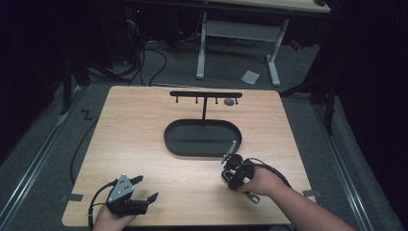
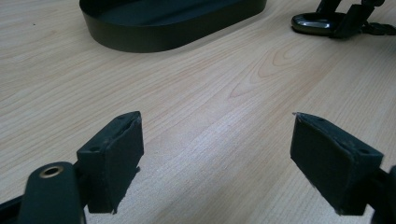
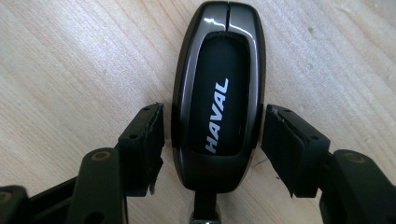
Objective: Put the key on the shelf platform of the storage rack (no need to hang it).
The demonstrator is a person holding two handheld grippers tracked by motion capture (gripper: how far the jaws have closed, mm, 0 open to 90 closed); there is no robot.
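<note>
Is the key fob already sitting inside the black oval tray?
No, the key fob lies flat on the wooden table between the right gripper jaws, outside the black oval tray.

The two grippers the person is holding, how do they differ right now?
The left gripper has its jaws spread wide over bare table with nothing between them; the right gripper has its jaws drawn in close around a glossy dark key fob marked HAVAL, with a thin gap at each pad. In the high view the left one sits near the table's front edge, the right one just by the black oval tray. Both have black padded jaws.
</note>
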